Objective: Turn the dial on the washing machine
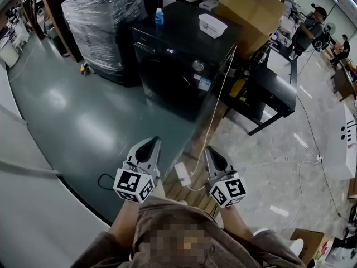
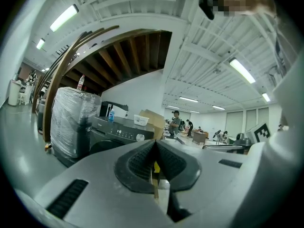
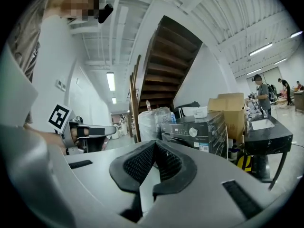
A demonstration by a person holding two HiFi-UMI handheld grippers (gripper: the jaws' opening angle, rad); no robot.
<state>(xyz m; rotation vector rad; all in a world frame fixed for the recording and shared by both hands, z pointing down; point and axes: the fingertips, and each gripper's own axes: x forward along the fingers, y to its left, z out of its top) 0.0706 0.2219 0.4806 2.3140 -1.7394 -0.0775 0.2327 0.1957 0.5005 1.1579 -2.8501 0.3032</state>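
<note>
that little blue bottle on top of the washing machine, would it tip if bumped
Probably: the blue bottle stands upright and narrow on the washing machine, near a far corner. It looks small, so it is likely light and easily knocked. The dark top seems smooth, so it might slide.

Bright ceiling tubes glare off the glossy floor, with strong fisheye bending at edges.

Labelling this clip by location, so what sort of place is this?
Probably a workshop or warehouse-like hall, not a home: the washing machine stands beside a plastic-wrapped load and a big cardboard box.
</note>
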